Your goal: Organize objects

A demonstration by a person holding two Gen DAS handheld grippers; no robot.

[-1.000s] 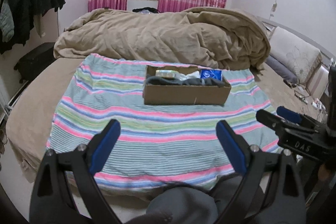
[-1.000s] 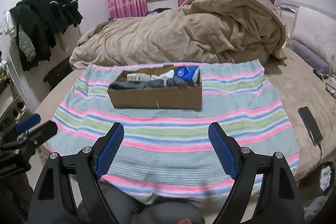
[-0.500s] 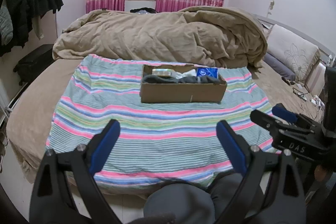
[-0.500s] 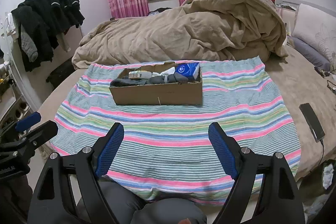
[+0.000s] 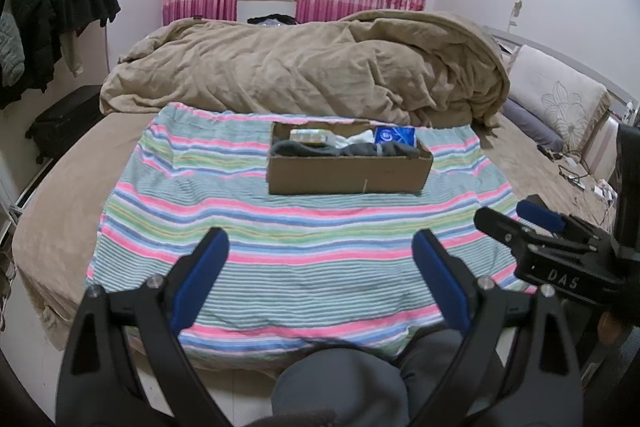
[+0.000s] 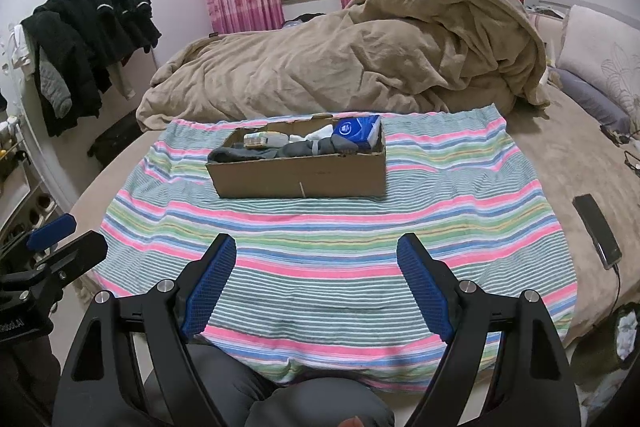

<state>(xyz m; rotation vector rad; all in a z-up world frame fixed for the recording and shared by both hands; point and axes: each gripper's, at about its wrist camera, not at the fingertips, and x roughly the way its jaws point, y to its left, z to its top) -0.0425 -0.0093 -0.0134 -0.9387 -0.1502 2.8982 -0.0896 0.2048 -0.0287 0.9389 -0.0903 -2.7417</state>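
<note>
Both grippers, left (image 5: 320, 263) and right (image 6: 316, 267), have pulled back empty, fingers open; box (image 6: 298, 169), frame centre, appears packed.

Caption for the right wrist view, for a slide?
Open right tongs hover over striped blanket, facing a brown cardboard box filled with sorted items.

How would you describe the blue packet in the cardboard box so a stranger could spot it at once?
Find the striped towel spread on the bed, then the open cardboard box standing on it. At the box's right end sits the blue packet, the only bright blue item, beside grey cloth and white cloth.
</note>
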